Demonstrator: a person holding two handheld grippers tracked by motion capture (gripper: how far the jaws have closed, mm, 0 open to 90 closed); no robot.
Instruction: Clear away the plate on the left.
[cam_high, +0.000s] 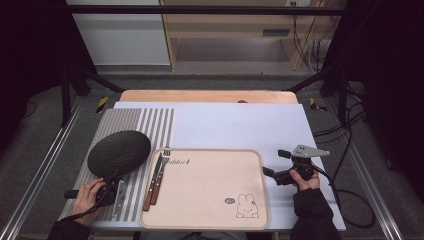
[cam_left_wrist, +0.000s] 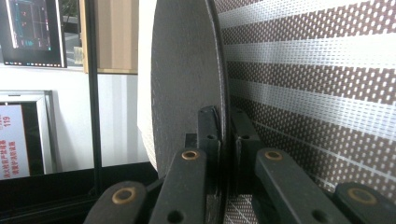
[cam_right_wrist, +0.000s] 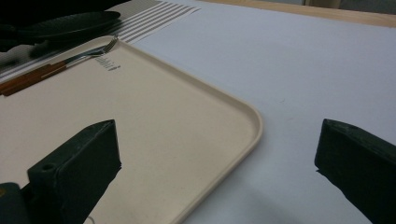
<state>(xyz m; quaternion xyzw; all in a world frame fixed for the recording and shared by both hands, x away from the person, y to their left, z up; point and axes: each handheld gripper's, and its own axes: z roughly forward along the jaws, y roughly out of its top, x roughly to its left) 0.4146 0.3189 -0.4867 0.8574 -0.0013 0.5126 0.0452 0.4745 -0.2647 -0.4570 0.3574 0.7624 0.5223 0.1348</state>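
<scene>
A round black plate hangs tilted above a striped place mat at the table's left. My left gripper is shut on its near rim. In the left gripper view both jaws clamp the edge of the plate, and my left gripper has the mat behind it. A beige tray with a rabbit drawing lies in the middle. A fork and a knife with wooden handles rest at its left edge. My right gripper stands open just right of the tray, its jaws wide apart over the tray's corner.
A white sheet covers the table, with wood showing at the far edge. In the right gripper view the fork and the black plate lie far off. Cables trail at the right of the table.
</scene>
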